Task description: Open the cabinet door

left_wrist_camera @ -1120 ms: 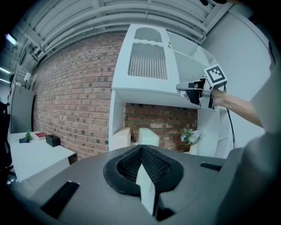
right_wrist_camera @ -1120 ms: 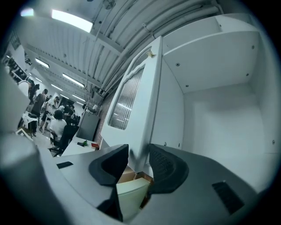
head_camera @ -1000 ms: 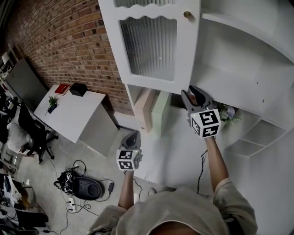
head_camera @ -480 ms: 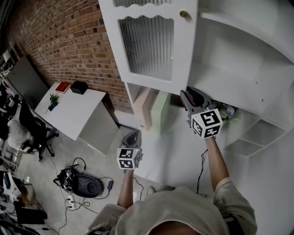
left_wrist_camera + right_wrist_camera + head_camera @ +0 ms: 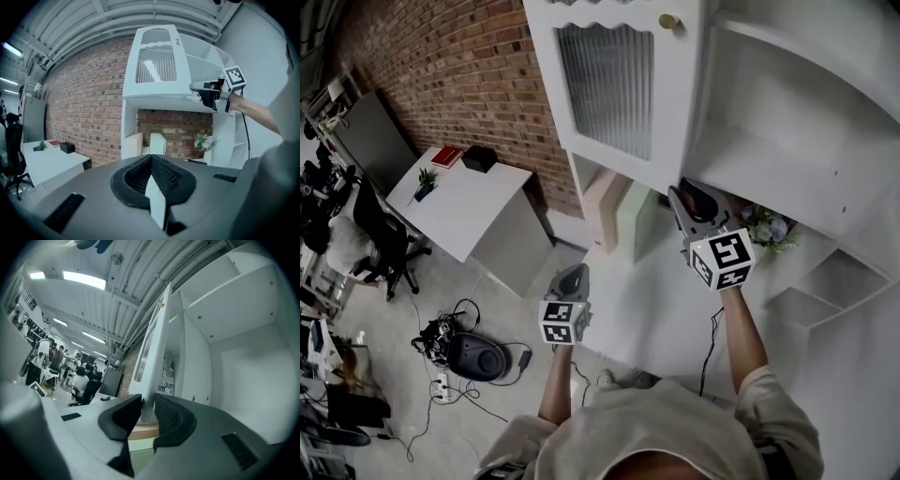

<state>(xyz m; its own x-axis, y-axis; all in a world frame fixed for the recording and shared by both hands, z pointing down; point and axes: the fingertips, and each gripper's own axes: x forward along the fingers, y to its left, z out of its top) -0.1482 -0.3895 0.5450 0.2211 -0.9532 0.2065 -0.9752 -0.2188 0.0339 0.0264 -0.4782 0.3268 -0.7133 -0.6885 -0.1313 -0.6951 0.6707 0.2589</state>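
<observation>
The white cabinet door (image 5: 609,94) has a ribbed glass panel and a brass knob (image 5: 669,21), and it stands partly swung out from the cabinet. My right gripper (image 5: 684,192) is at the door's lower free corner. In the right gripper view the door (image 5: 158,343) runs edge-on between the two black pads, and my right gripper (image 5: 147,405) has just been closing and now pinches that edge. My left gripper (image 5: 574,274) hangs lower and to the left, shut with nothing in it (image 5: 151,161). The left gripper view also shows the door (image 5: 157,61) and the right gripper (image 5: 199,88).
The open cabinet interior and white shelves (image 5: 825,272) lie to the right, with a small flower bunch (image 5: 766,228). Pale boards (image 5: 609,211) stand under the cabinet. A white desk (image 5: 459,211) stands by the brick wall (image 5: 441,75). Cables and a black bag (image 5: 473,361) lie on the floor.
The right gripper's jaws have narrowed onto the door's lower corner. Both grippers have shifted slightly, and the view has moved so the door sits further right.
</observation>
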